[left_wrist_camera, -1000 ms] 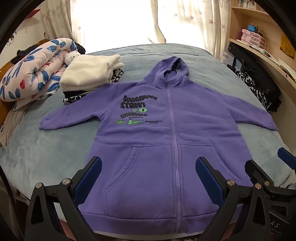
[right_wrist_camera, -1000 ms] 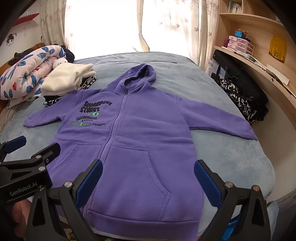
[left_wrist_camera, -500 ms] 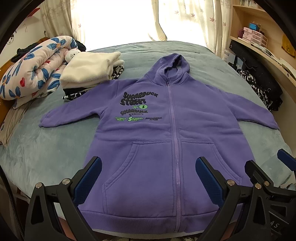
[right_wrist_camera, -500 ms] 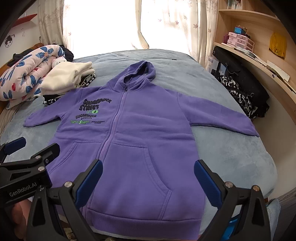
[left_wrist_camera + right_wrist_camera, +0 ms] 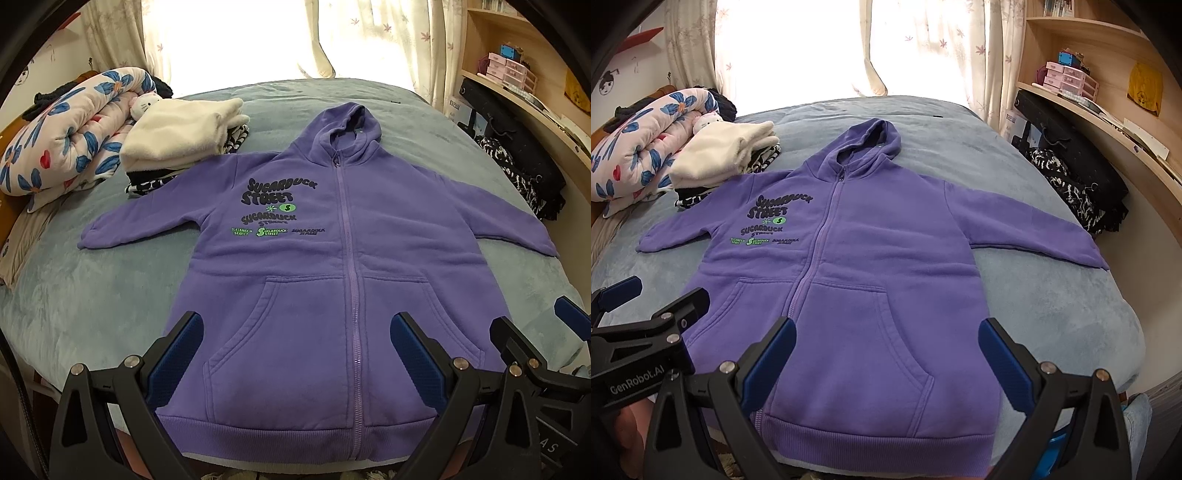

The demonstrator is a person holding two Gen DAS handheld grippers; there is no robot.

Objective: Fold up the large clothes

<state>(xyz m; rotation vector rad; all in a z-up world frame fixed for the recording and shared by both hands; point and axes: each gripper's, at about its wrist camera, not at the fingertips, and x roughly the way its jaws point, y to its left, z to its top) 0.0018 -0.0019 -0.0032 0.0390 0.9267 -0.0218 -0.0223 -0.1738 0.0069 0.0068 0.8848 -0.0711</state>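
Left gripper & right gripper: both jaws spread wide, holding nothing, hovering over the hem end of the purple hoodie w/o touching it. Hoodie lies flat, front up, zipped, sleeves out, hood toward the far edge of the bed, hem at the near edge. Vs 1 s ago: both views sit slightly closer in; hoodie unmoved. Far-left corner of bed: cream folded stack, floral quilt. Shelf runs along the right wall; curtains behind.
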